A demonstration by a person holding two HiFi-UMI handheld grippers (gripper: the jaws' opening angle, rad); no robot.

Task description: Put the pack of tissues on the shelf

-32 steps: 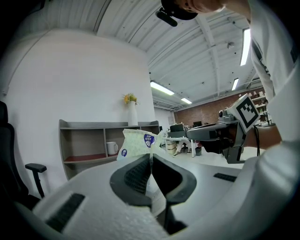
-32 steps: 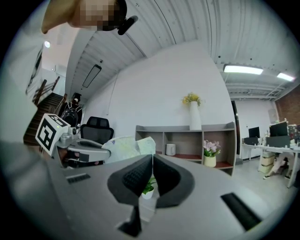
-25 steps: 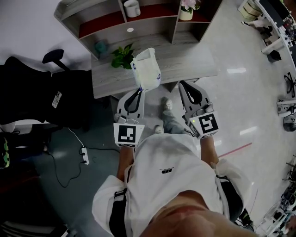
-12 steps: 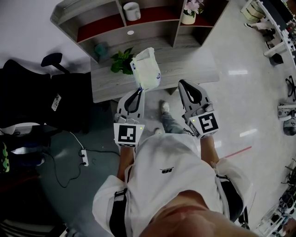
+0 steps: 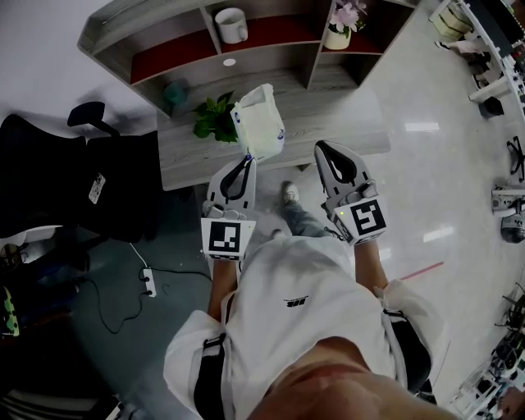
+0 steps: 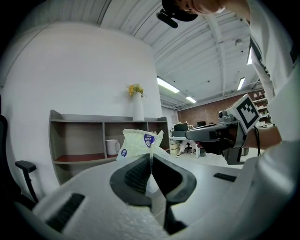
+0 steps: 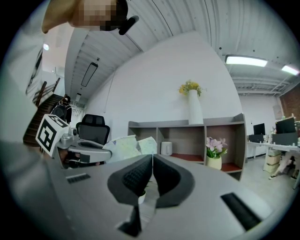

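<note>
The left claw (image 5: 246,158) is clamped shut on the lower edge of a white plastic pack of tissues with blue printed marks (image 5: 260,123). The soft wrapper is pinched flat between the two dark pads, and the rest of the pack stands up beyond the claw tips. From the head view the pack hangs over the near part of the grey wood-grain counter (image 5: 332,115), just right of a small green leafy plant (image 5: 215,119) that stands on that counter. It is not on the shelf.

The grey open shelf with red-brown boards (image 5: 139,18) sits along the far side of the counter. A white mug (image 5: 232,25) stands in one of its left compartments, and a pale pot of pink flowers (image 5: 338,31) stands in a compartment to the right. In the right gripper view a tall white vase of yellow flowers (image 7: 193,108) stands on the shelf's top board.

The right claw (image 5: 321,148) is held level beside the left one, over the near right edge of the counter and apart from the pack. Its pads are pressed together with nothing between them.

A black office chair (image 5: 90,180) stands to the left of the counter. A white power strip (image 5: 148,280) lies on the floor nearer the person, who wears a white shirt.
</note>
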